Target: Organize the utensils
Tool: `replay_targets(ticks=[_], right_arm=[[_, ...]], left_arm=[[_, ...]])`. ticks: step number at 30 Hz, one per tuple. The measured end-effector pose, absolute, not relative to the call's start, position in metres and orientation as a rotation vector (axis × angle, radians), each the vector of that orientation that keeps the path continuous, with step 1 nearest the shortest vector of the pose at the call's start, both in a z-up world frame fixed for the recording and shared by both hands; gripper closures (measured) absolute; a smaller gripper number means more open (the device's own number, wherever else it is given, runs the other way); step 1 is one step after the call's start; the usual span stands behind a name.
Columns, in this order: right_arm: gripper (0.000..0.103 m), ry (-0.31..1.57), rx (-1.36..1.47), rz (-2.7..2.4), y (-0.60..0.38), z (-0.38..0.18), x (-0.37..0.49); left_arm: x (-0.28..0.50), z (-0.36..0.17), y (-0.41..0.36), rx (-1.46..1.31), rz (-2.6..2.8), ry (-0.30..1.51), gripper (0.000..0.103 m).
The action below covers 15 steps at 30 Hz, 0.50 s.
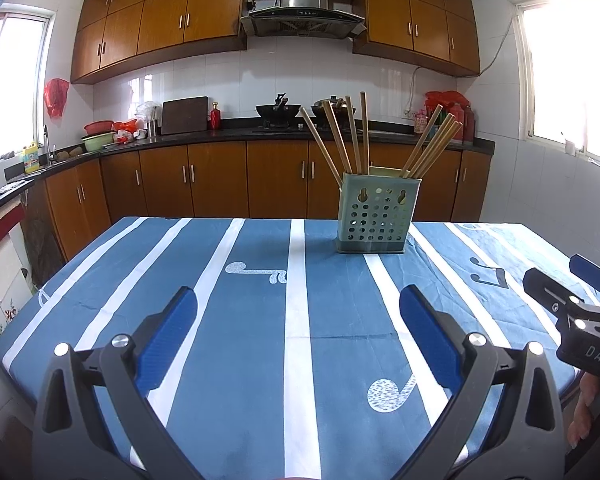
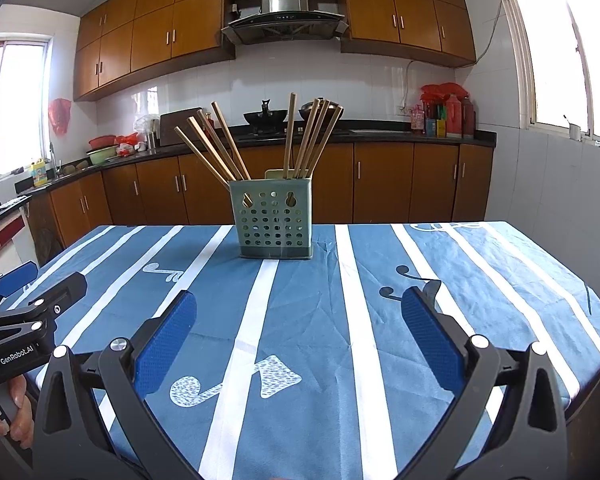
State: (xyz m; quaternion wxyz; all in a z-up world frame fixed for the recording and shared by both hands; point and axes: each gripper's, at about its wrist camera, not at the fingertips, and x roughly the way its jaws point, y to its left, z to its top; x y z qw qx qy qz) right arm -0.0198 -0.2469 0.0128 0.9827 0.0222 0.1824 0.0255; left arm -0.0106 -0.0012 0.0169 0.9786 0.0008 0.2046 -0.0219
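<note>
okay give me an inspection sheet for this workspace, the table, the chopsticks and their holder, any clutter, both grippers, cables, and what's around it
Surface: table under a blue tablecloth with white stripes and music-note prints, lightly creased.
Job's things: green perforated holder standing upright on the cloth; wooden chopsticks in it, fanned in two bunches.
Clutter: nothing seen on the cloth besides the holder.
Grippers: left gripper open, empty; right gripper open, empty; both above the near part of the table.
Cables: one cable on the tiled wall, away from the table.
Surroundings: kitchen with wooden cabinets, range hood, woks on the stove, bright windows on both sides.
</note>
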Motion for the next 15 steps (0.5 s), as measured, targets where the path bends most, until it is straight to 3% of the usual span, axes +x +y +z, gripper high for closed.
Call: replay_targets(ticks=[15], right_arm=[[0.002, 0.368, 0.045, 0.051, -0.2469, 0.0129, -0.0201]], left_arm=[[-0.0087, 0.0141, -0.0019, 0.000, -0.048, 0.417, 0.004]])
